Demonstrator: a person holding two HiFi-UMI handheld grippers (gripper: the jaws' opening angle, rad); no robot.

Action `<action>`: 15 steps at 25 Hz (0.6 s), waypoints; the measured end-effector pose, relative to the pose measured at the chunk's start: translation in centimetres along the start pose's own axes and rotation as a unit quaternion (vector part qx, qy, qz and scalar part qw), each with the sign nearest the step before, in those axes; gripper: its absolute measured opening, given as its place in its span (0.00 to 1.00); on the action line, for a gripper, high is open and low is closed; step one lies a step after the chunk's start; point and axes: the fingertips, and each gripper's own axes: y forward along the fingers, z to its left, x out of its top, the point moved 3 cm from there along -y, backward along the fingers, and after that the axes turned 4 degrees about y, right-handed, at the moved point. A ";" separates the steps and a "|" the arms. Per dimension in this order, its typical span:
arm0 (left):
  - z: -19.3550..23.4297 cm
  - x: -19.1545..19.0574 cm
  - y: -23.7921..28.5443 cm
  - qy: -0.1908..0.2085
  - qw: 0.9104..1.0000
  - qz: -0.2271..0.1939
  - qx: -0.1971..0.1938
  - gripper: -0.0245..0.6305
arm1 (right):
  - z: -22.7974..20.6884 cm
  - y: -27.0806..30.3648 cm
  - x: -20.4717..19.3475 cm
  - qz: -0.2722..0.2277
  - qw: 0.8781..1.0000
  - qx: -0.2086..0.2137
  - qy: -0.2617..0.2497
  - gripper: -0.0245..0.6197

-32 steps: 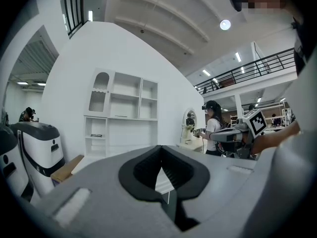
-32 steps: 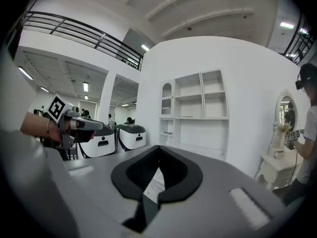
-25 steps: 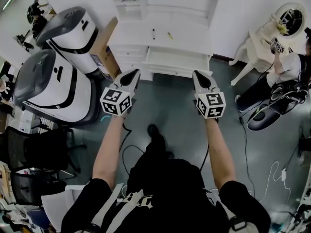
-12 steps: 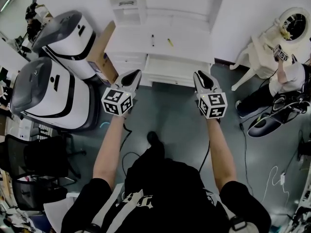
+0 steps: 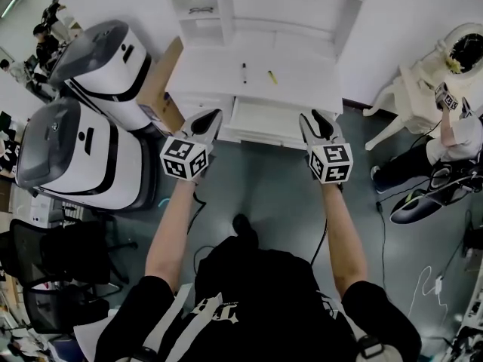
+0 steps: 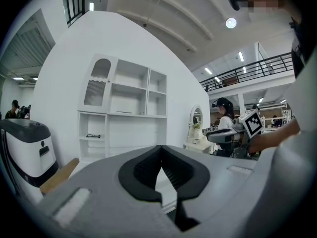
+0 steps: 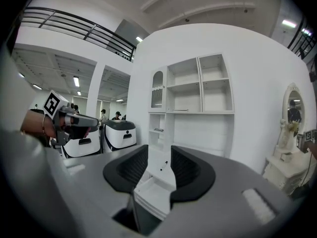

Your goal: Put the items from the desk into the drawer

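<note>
**Q:** Progress?

**A:** None stowed: the black pen (image 5: pixel 244 72) and yellow item (image 5: pixel 272 77) lay on the bench (image 5: pixel 207 70) behind the open drawer (image 5: pixel 272 119). The left gripper (image 5: pixel 213 115) was closed, empty; the right gripper (image 5: pixel 318 116) had just been opening, empty.

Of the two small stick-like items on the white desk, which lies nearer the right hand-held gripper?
The yellow stick-like item; the black stick-like item lies further left, away from the right hand-held gripper.

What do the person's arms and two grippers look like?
Both the left gripper and right gripper are grey tapered shells with black ribbed pads and a white cube of black square markers behind. The shirt's short sleeves are black. The right gripper's jaws have just been opening, empty.
</note>
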 end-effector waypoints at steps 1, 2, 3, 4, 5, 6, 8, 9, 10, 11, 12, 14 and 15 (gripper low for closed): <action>0.6 0.0 0.4 0.000 1.000 0.001 -0.001 0.04 | 0.0 0.7 0.1 0.002 1.000 0.000 0.000 0.27; 1.1 -0.1 0.8 -0.001 1.000 0.001 -0.003 0.04 | -0.1 1.4 0.1 0.004 1.000 -0.001 0.000 0.27; 1.6 -0.1 1.2 -0.002 1.000 0.001 -0.004 0.04 | -0.1 2.0 0.1 0.007 1.000 -0.002 0.001 0.28; 2.1 -0.2 1.5 -0.003 1.000 0.001 -0.006 0.04 | -0.1 2.5 0.2 0.009 1.000 -0.004 0.000 0.29; 2.6 -0.3 1.9 -0.004 1.000 0.000 -0.008 0.04 | -0.1 3.0 0.2 0.011 1.000 -0.005 0.000 0.29; 3.0 -0.4 2.2 -0.005 1.000 0.000 -0.010 0.04 | -0.1 3.5 0.2 0.012 1.000 -0.007 -0.002 0.29; 3.8 -0.6 2.7 -0.006 1.000 -0.001 -0.014 0.04 | -0.1 4.3 0.2 0.013 1.000 -0.012 -0.004 0.29; 4.1 -0.7 2.9 -0.006 1.000 -0.001 -0.016 0.04 | -0.1 4.6 0.2 0.013 1.000 -0.014 -0.004 0.29; 4.4 -0.8 3.1 -0.006 1.000 -0.001 -0.019 0.04 | -0.1 4.9 0.2 0.013 1.000 -0.017 -0.004 0.29; 4.7 -0.9 3.3 -0.006 1.000 0.000 -0.021 0.04 | -0.1 5.2 0.1 0.013 1.000 -0.019 -0.004 0.29; 5.0 -1.1 3.5 -0.006 1.000 0.001 -0.023 0.04 | -0.1 5.6 0.1 0.014 1.000 -0.021 -0.003 0.29; 5.6 -1.3 3.8 -0.007 1.000 0.003 -0.028 0.04 | -0.1 6.3 0.1 0.014 1.000 -0.024 -0.003 0.29; 5.8 -1.5 3.9 -0.007 1.000 0.004 -0.029 0.04 | 0.0 6.6 0.1 0.015 1.000 -0.025 -0.003 0.29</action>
